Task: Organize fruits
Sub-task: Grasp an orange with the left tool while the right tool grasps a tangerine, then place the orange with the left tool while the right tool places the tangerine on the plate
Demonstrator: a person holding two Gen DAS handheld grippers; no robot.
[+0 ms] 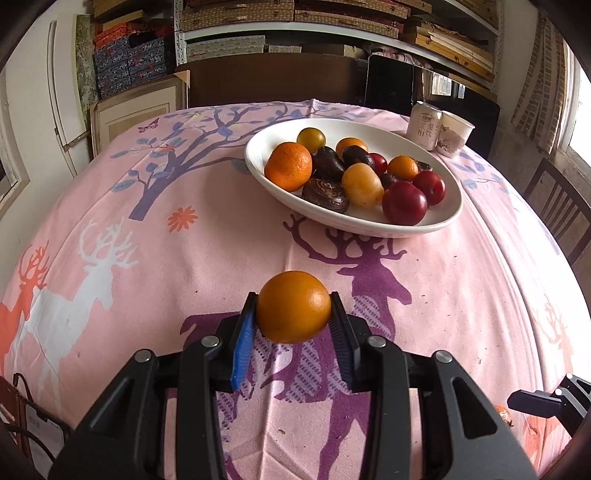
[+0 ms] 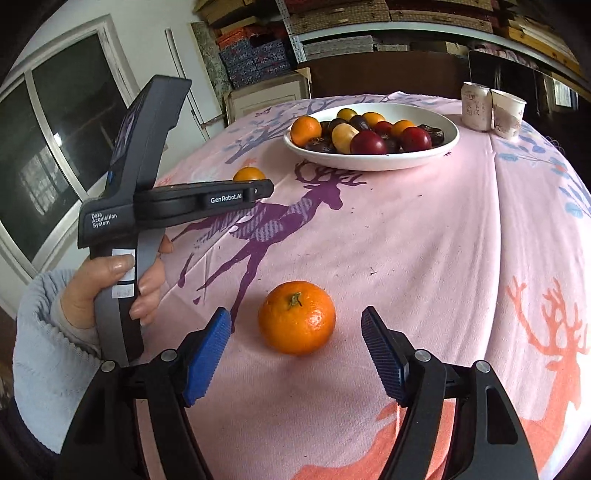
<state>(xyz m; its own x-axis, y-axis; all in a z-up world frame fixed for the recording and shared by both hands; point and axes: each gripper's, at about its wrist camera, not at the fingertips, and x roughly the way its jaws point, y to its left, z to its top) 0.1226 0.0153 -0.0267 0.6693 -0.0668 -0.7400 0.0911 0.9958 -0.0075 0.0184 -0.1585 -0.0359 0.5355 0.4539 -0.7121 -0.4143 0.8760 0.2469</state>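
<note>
While most fruit is already sitting in white bowl (image 1: 448, 216), two pieces are remaining out. Left gripper (image 1: 293, 308) is clamping smooth orange fruit (image 1: 293, 306) above cloth; right gripper (image 2: 295, 330) is standing wide around stemmed tangerine (image 2: 296, 322), pads not touching. Pink deer tablecloth (image 1: 184, 266) is covering table; can (image 1: 424, 125), paper cup (image 1: 455, 133) are standing behind bowl; shelves (image 1: 332, 22) are lining back wall.

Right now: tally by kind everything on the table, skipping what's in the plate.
Oranges: 2, the held orange in the left claw and the loose orange
Plate: 1
Can: 1
Cup: 1
Total: 5
</note>
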